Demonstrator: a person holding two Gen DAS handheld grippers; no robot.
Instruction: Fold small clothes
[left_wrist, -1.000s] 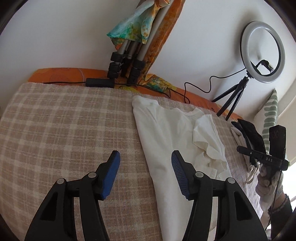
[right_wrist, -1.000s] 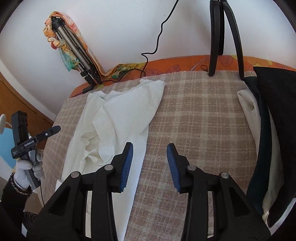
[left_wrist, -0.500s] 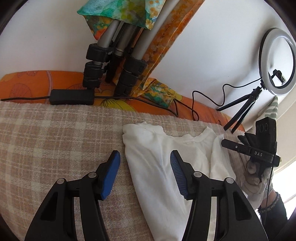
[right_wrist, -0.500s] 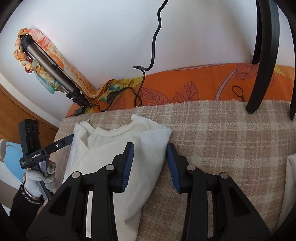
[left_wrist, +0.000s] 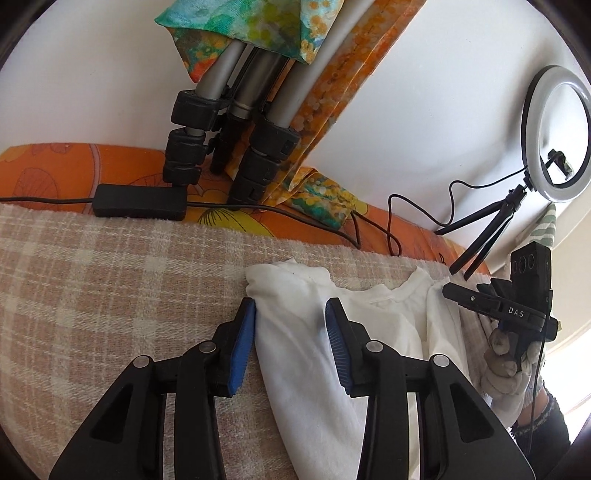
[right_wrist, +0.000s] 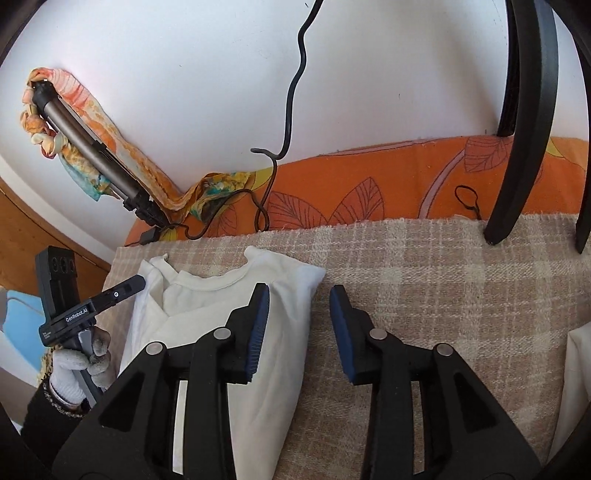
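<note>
Lower centre: left gripper jaws closing astride white shirt shoulder; right gripper jaws opening (tripod upper centre).

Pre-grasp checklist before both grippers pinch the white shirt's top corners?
1. Left gripper straddles a shoulder corner of the white cotton T-shirt, jaws closing: ok.
2. Right gripper straddles the other shoulder corner, jaws opening: ok.
3. Pads pressing fabric: not ok.
4. Shirt folded lengthwise, sleeves tucked in: ok.
5. Beige checked blanket bare beside shirt: ok.
6. Blanket caught under pads: cannot tell.
</note>
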